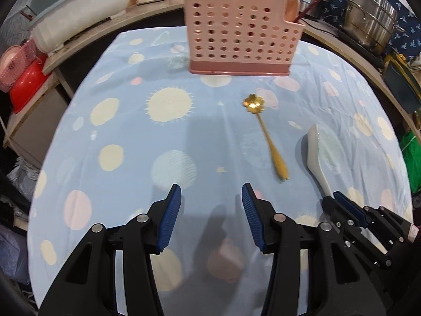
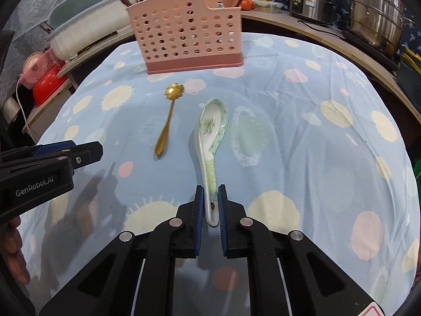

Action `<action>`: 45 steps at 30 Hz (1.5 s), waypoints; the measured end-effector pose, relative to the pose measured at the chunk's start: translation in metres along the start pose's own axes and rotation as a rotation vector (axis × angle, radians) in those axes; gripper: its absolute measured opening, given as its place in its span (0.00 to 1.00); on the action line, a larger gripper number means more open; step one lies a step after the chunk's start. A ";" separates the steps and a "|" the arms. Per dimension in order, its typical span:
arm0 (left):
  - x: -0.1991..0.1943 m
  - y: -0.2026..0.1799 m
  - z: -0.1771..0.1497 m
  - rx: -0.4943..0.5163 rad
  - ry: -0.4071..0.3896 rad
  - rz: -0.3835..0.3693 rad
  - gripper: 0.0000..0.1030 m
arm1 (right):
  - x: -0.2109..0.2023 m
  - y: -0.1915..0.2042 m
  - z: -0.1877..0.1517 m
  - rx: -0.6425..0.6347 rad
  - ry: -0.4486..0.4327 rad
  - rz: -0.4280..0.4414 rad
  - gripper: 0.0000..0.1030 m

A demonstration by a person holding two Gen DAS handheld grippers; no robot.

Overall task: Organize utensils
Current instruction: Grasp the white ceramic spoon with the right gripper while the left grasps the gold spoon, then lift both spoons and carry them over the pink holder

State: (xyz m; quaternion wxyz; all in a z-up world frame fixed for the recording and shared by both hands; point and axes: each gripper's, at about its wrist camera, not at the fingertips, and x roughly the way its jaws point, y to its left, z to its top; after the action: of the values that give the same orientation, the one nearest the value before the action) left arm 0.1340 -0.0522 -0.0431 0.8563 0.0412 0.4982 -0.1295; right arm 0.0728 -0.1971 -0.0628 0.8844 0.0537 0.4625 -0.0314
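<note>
**A:** What's ahead of your grippers, biggest thing first?

**B:** The surface [image 2: 302,137], under a blue spotted cloth. Well beyond both grippers stands the pink perforated caddy [image 2: 188,36], upright at the far edge. The ceramic spoon [image 2: 211,131] lies straight ahead of your right gripper [image 2: 210,205], bowl pointing away, handle end between the pads, which are pressed closed on it. The gold spoon [image 1: 263,129] lies ahead and to the right of your left gripper [image 1: 211,212], flower-shaped bowl toward the caddy.

**A:** And the left gripper?

**B:** Half open, nothing in it, hovering above the cloth.

**A:** How will the ceramic one handle?

**B:** Stiff, glazed and probably slippery, likely heavy at the bowl, and it would chip if dropped. You grip it near the handle's tip, so expect the bowl to sag; keep your squeeze firm. The gold spoon looks light and thin: take its flared handle end, where there's more to pinch.
</note>
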 end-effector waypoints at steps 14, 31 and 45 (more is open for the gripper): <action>0.042 -0.047 0.019 0.022 0.034 -0.100 0.32 | -0.001 -0.024 -0.003 0.047 0.007 0.012 0.10; 0.024 -0.033 0.015 0.027 0.002 -0.101 0.10 | -0.011 -0.022 0.002 0.040 -0.016 0.018 0.09; -0.041 -0.005 0.019 -0.009 -0.127 -0.088 0.10 | -0.053 -0.008 0.019 0.018 -0.116 0.033 0.08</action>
State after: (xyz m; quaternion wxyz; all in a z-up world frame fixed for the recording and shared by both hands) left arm 0.1299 -0.0532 0.0022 0.8799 0.0070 0.4448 -0.1670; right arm 0.0573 -0.2072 -0.0096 0.9097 0.0674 0.4091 -0.0242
